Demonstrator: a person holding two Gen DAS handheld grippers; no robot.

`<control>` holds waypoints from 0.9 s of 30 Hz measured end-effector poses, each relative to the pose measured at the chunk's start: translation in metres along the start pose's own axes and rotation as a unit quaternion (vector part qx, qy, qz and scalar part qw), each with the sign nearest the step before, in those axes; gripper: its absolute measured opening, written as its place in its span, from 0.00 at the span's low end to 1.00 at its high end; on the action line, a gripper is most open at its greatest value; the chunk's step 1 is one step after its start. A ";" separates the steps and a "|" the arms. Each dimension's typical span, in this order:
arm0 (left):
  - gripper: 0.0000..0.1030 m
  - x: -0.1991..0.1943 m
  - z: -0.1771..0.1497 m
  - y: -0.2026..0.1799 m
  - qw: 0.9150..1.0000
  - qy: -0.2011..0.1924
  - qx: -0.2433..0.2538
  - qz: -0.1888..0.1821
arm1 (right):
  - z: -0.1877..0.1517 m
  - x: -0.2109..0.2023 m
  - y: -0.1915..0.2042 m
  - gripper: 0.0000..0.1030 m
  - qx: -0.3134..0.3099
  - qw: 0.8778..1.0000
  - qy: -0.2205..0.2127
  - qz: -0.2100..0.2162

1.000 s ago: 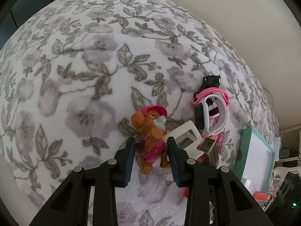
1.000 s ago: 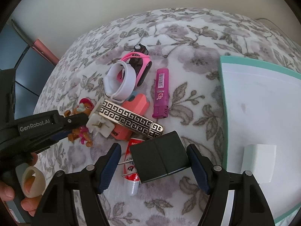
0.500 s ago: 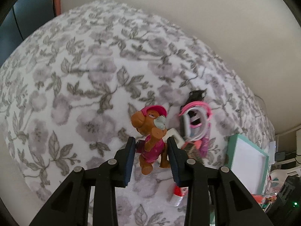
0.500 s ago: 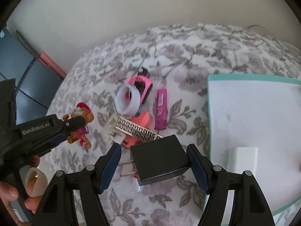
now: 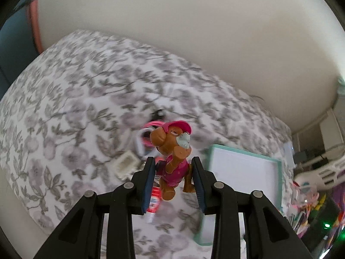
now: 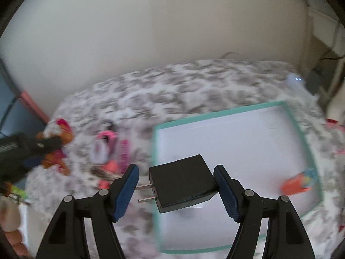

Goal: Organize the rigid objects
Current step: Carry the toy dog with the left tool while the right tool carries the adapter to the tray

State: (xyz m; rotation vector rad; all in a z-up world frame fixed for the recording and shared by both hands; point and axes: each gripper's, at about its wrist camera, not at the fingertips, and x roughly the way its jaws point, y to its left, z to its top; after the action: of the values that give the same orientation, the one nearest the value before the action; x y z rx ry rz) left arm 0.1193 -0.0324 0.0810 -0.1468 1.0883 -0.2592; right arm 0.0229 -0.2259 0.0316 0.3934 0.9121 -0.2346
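The toy dog figure, brown w/ a pink cap and pink vest, hangs in the air above the floral cover, upright, pinched at the torso by the left gripper. Looks like hard moulded plastic, light and stiff, prob. a bit slick; the legs and head stick out, so the torso is the sensible spot to hold, and the pads sit there now, closed in on both flanks. The black plug adapter is the other item: a boxy charger w/ 2 metal prongs pointing to the left finger, also off the surface and over the near-left corner of the teal-rimmed tray. Rigid, smooth-faced, denser than the toy I'd guess; flat sides are best to clamp. The right gripper is set fairly wide: its right pad touches the body's end, the prongs reach toward the left pad, so it seems clamped lengthwise, tho contact at the prong tips is hard to confirm. An orange item lies in the tray; the rest of the clutter is blurred.
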 end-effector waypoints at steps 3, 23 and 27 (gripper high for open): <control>0.35 -0.003 -0.006 -0.032 1.000 -0.004 0.028 0.000 | 0.000 0.001 -0.026 0.72 0.027 1.000 0.009 -0.006; 0.35 0.071 -0.074 -0.141 0.990 0.070 0.122 -0.007 | -0.024 0.025 -0.106 0.72 0.073 0.985 0.101 -0.120; 0.35 0.088 -0.083 -0.141 0.988 0.089 0.125 -0.004 | -0.024 0.027 -0.111 0.72 0.079 0.984 0.099 -0.127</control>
State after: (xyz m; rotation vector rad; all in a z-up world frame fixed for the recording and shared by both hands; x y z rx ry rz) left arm 0.0651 -0.1916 0.0019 0.0983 1.2216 -0.4201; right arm -0.0184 -0.3163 -0.0291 0.4527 1.1456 -0.5123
